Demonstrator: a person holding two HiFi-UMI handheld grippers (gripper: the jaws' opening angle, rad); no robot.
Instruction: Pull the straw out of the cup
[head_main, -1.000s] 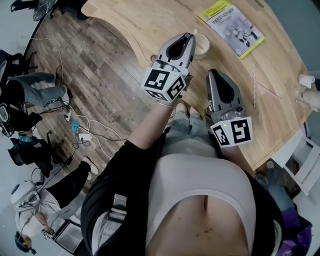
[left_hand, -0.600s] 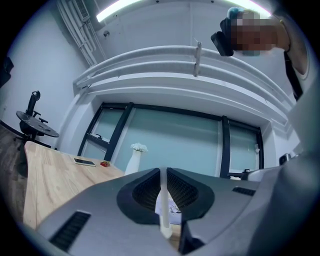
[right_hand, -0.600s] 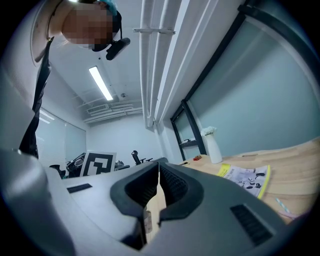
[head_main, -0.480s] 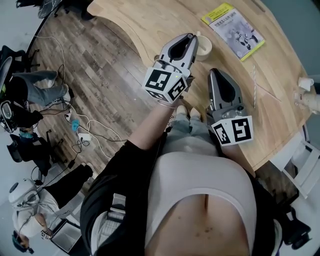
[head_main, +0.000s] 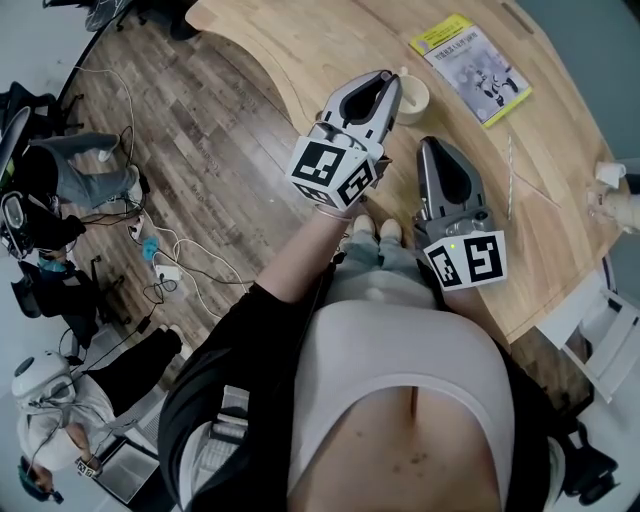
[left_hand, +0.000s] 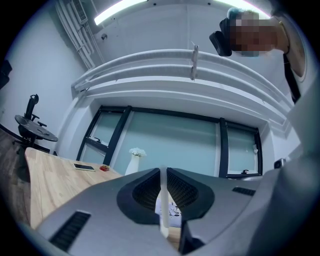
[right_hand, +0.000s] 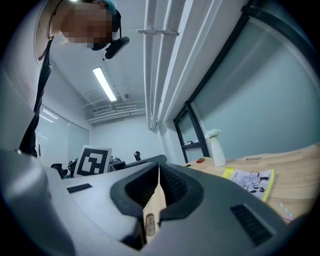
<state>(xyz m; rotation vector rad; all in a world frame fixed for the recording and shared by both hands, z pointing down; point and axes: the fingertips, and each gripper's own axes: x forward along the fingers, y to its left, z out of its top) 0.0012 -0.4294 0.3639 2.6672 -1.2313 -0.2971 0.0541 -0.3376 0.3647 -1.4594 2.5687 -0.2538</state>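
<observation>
Straw (left_hand: 162, 205) stays pinched in left tongs (left_hand: 164, 172) beside cup (head_main: 412, 97); little shifts, pull seems unfinished; right tongs (right_hand: 158, 170) closed, empty.

curved pale wooden worktop (head_main: 300, 45) over dark plank floor (head_main: 200, 130) strewn with cables (head_main: 165, 245); dark-framed glazed wall (left_hand: 170, 142); ceiling strip light (right_hand: 105, 84)

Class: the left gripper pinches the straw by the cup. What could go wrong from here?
The straw sits thin between the left gripper's shut jaws; it might slip or crush. Nothing holds the cup, the right gripper being apart from it; a dragging straw could tip it.
</observation>
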